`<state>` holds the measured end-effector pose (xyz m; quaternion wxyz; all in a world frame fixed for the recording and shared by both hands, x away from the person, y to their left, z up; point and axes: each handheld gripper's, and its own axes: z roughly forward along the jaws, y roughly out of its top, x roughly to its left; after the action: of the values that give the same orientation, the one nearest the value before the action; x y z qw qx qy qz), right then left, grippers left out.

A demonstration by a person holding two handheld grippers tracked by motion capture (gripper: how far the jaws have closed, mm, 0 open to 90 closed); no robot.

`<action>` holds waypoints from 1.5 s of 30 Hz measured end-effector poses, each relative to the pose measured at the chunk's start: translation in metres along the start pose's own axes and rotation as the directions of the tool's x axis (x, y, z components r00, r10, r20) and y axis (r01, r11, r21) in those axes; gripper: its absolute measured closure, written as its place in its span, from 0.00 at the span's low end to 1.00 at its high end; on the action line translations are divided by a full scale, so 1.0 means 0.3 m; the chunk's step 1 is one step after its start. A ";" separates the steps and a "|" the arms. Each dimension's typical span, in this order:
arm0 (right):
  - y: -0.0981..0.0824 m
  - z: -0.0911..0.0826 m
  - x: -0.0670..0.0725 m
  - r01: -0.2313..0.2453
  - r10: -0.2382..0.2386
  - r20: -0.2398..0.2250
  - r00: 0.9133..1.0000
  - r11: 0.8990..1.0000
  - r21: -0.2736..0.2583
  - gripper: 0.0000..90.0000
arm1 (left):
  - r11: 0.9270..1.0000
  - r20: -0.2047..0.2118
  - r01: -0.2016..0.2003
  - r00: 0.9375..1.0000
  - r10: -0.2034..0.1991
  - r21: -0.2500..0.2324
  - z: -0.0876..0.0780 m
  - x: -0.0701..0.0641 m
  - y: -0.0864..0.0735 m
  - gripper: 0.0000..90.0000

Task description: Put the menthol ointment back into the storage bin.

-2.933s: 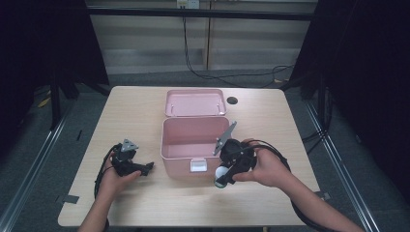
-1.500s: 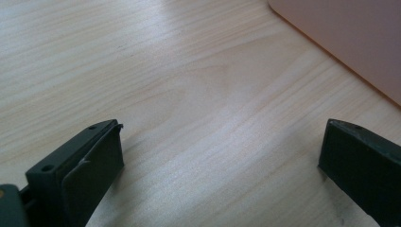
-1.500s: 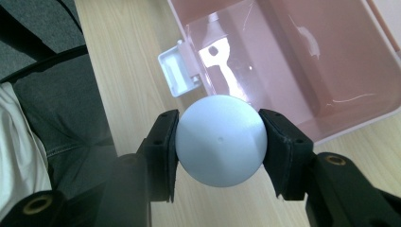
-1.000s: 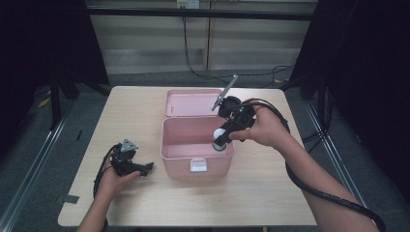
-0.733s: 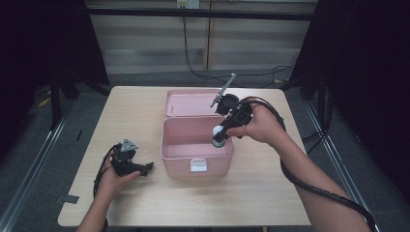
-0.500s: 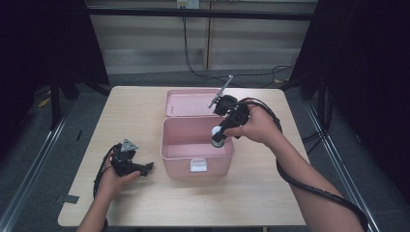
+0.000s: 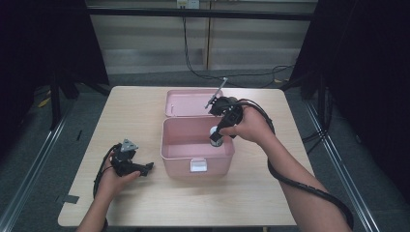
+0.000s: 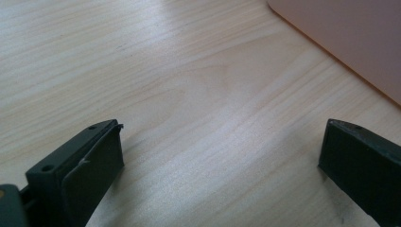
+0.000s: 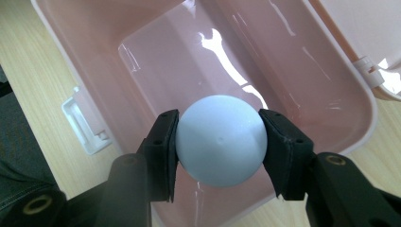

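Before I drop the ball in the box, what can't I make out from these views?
- Box floor under the ball: hidden by the ball, right gripper view.
- Ball's height above the floor: no view settles it.
- Ball in the high view: small, partly behind the right tool.
- Box in the left gripper view: cut off by the edge.

Pale blue ball (image 9: 220, 140); pink box (image 7: 179, 143), white latch (image 7: 197, 166); light wood-grain table (image 7: 140, 116); black grippers.

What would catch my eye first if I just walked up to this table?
Probably the pale blue ball, pinched in the right claw over the open pink box at the table's middle. Its lid lies flat behind it. The left claw rests open on the wooden table, left of the box.
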<state>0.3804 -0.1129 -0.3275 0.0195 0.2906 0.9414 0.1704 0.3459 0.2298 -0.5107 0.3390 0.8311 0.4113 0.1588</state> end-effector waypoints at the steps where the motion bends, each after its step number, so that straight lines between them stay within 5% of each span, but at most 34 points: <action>1: 0.002 0.004 -0.002 -0.004 0.004 -0.002 1.000 1.000 0.002 0.56 | 1.000 0.000 0.000 1.000 0.000 0.000 0.000 0.000 0.000 0.00; 19: 0.025 0.072 -0.027 -0.065 0.065 0.010 0.998 0.998 0.025 0.56 | 1.000 -0.001 -0.002 1.000 0.002 0.000 0.000 0.001 0.000 0.00; 45: 0.068 0.173 -0.043 -0.095 0.095 0.007 0.995 0.994 0.044 0.56 | 1.000 -0.001 -0.001 1.000 0.001 0.000 0.000 0.000 0.000 0.00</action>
<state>0.4092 -0.0881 -0.3702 0.0074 0.3357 0.9300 0.1492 0.3459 0.2299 -0.5106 0.3388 0.8312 0.4110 0.1594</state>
